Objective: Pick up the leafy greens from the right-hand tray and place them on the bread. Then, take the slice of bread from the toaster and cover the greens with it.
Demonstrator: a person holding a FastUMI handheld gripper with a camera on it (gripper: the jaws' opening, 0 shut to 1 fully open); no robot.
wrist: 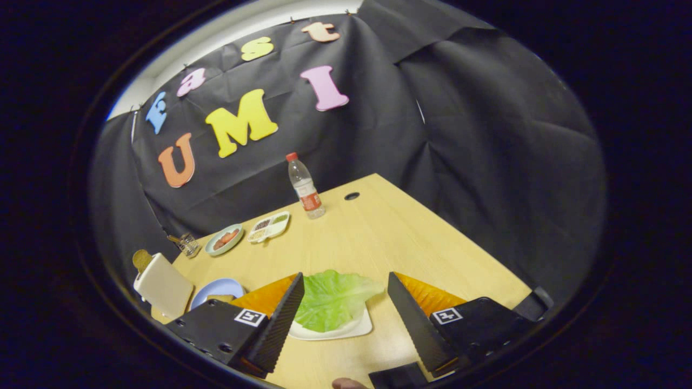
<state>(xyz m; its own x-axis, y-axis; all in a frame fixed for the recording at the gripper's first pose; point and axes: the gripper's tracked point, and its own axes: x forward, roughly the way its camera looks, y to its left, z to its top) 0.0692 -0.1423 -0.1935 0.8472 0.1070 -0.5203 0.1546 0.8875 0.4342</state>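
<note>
Table (378, 237) ahead, toaster (162, 285) with its bread (141, 259) beside your gripper (346, 308), lettuce (332, 300) on its white tray (346, 330) between your wide-open, empty fingers. Nothing's done yet: you've still got greens to grab, then the toast.

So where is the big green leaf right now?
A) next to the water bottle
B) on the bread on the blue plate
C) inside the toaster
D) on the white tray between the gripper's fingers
D: the leafy greens lie on the white tray, between the spread fingers of the open gripper, which touch nothing.
</note>
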